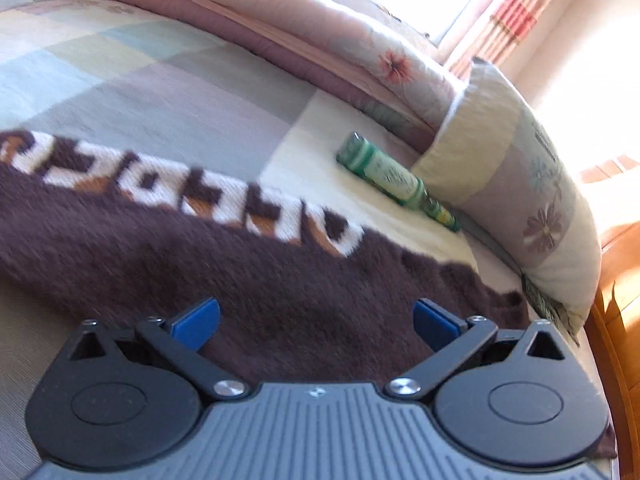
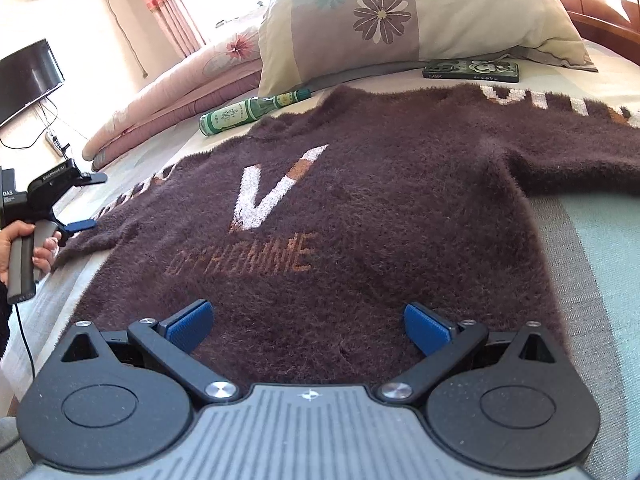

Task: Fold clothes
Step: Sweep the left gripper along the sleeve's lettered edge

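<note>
A dark brown fuzzy sweater [image 2: 360,200] lies spread flat, front up, on a bed [image 2: 600,264] covered in pale checked fabric. Its chest bears a large white "V" [image 2: 260,196] with tan lettering just below, and each sleeve carries white and tan block letters.

The right gripper [image 2: 308,330] sits over the sweater's hem at 6 o'clock in the right wrist view, its 2 blue pads spread wide with only fuzzy knit between them, gripping nothing.

The left gripper [image 1: 316,322] is likewise spread wide and empty, above the sweater's left sleeve [image 1: 200,200]; the left wrist view is blurred. From the right wrist view this gripper shows at 9 o'clock, held by the person's left hand [image 2: 24,248] at the sleeve's end.

Beyond the sweater's neck, at 11 o'clock, a green glass bottle [image 2: 248,114] lies on its side against a flowered pillow [image 2: 400,12]. At 1 o'clock a dark flat box [image 2: 472,70] rests just below the pillow. A folded pink quilt [image 2: 180,92] lies at 10 o'clock, with a wall television [image 2: 28,76] and red-striped curtains [image 2: 168,4] behind.
</note>
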Demonstrator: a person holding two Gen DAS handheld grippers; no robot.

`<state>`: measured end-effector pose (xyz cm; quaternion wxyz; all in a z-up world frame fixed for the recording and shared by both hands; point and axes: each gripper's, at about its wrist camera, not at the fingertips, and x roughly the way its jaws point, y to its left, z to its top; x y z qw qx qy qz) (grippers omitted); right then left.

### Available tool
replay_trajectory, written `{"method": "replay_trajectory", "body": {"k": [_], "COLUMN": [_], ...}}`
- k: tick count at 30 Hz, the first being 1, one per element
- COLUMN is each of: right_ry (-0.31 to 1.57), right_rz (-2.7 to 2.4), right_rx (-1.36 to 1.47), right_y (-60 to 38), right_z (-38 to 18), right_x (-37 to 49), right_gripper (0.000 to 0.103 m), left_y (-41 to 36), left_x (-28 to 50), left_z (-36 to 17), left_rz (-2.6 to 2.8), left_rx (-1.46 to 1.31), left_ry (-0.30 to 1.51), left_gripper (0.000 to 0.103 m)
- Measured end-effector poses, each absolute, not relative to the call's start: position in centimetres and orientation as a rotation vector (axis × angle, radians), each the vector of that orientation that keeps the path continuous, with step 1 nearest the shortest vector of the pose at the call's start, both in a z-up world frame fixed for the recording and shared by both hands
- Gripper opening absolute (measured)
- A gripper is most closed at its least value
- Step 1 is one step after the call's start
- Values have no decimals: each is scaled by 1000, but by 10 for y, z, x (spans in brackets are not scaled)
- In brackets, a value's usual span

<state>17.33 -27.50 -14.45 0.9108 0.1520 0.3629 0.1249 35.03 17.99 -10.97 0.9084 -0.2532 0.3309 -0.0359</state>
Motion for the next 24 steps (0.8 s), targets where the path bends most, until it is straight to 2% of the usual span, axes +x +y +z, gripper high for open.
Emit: {"method": "replay_trajectory", "body": {"k": [5,14,24], "right_ry": [753,750,751], "right_rz": [251,248,240], "right_rx": [276,257,207], "right_y": [-270,-270,-262], "right_z": [-145,-146,-146], "right_x": [173,173,173], "right_gripper": [103,103,103], "left_y": [243,286,201], "left_x": [353,344,375], "left_z": [-135,-121,-116], "left_rz": [100,316,-102], "left_rx": [-703,-626,-624], "left_ry": [696,659,699], "left_gripper": [102,102,102]}}
